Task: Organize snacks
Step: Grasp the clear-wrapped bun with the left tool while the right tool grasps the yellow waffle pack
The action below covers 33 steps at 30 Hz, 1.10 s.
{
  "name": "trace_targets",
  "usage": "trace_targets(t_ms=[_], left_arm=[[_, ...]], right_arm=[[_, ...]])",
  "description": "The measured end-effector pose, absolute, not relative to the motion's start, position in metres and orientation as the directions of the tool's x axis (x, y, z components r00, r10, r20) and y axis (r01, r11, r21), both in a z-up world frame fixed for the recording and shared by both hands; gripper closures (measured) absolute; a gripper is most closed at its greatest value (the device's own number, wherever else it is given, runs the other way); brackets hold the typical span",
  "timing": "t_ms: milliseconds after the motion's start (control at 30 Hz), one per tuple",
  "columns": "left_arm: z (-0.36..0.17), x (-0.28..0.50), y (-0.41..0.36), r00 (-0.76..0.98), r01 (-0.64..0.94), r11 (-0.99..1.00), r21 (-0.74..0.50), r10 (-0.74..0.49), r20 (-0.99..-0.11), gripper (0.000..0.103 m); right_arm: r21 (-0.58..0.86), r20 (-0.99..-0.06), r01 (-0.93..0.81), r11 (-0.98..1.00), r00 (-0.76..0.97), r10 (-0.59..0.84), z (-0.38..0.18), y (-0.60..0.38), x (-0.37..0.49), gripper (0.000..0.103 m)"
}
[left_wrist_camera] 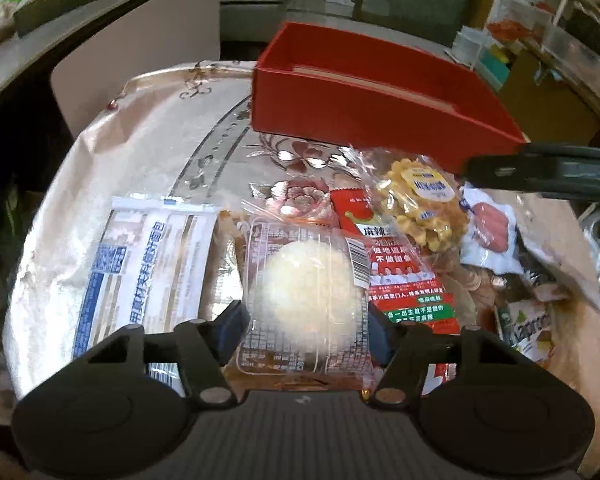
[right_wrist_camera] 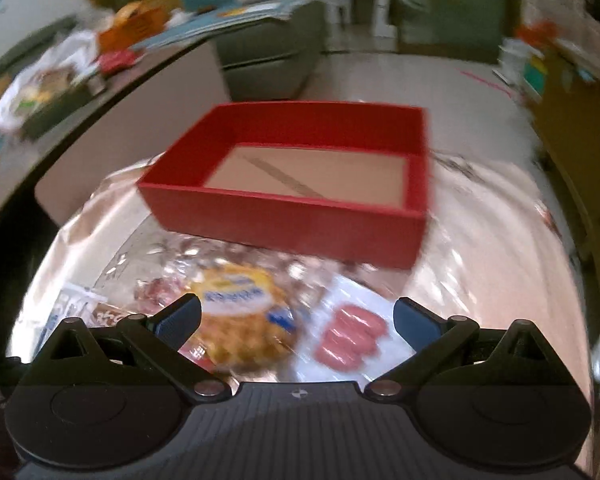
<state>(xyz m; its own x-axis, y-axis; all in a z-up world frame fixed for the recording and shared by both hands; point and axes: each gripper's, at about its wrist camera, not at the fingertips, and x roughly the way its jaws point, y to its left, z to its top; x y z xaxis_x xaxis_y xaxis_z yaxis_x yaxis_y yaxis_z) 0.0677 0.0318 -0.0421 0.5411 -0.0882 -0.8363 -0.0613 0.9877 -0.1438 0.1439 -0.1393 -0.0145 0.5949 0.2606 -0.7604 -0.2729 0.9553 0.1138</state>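
On the tabletop, w/ a shiny floral cover, a heap of snack packs lies in front of a red box; box stands open, bare cardboard floor showing, nothing in it. Left claw pinches a clear-wrapped pale round cake, blue pads against both sides of the wrapper, tilted down over the heap. Just left of the cake: a white & blue flat packet. Right of it: a red spicy-strip pack, partly under the cake. Further right a yellow waffle cookie in clear wrap, touching the sausage pack. Right claw spread wide, holding nothing, hovering above cookie & sausages, box just beyond. Right-wrist view is blurred, so small print unreadable
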Motion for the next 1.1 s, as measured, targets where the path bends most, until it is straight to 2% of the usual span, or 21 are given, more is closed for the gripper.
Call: trace_targets(t_ms=[100,200,300,433,567,933,1033,1100], left_arm=[[-0.041,0.066,0.037,0.535,-0.063,0.984,-0.164,-0.106,-0.838,0.050],[-0.041,0.066,0.038,0.527,-0.058,0.983,-0.172,-0.116,-0.842,0.050],[-0.041,0.068,0.037,0.521,-0.056,0.983,-0.173,-0.119,-0.845,0.050],[-0.044,0.073,0.036,0.513,-0.052,0.984,-0.168,-0.118,-0.850,0.048],[-0.048,0.076,0.034,0.507,-0.055,0.987,-0.154,-0.106,-0.855,0.045],[-0.048,0.078,0.023,0.511,-0.034,0.996,-0.086,-0.057,-0.857,0.043],[-0.049,0.078,0.021,0.515,-0.025,0.997,-0.073,-0.050,-0.856,0.044],[-0.047,0.077,0.023,0.522,-0.026,0.995,-0.092,-0.065,-0.850,0.049]], right_arm=[[0.114,-0.793,-0.307,0.945,0.545,0.273,-0.027,-0.117,0.160,0.000],[0.050,-0.830,-0.344,0.937,0.507,0.231,-0.042,-0.100,0.173,0.000],[0.101,-0.858,-0.355,0.929,0.442,0.263,-0.059,-0.097,0.182,0.000],[0.184,-0.850,-0.323,0.928,0.422,0.315,-0.069,-0.104,0.184,0.000],[0.156,-0.854,-0.339,0.928,0.425,0.299,-0.066,-0.099,0.181,0.000],[0.140,-0.856,-0.416,0.898,0.405,0.322,-0.070,-0.092,0.185,0.000],[0.151,-0.861,-0.404,0.902,0.394,0.321,-0.068,-0.093,0.186,0.000],[0.170,-0.856,-0.383,0.908,0.399,0.328,-0.065,-0.095,0.185,0.001]])
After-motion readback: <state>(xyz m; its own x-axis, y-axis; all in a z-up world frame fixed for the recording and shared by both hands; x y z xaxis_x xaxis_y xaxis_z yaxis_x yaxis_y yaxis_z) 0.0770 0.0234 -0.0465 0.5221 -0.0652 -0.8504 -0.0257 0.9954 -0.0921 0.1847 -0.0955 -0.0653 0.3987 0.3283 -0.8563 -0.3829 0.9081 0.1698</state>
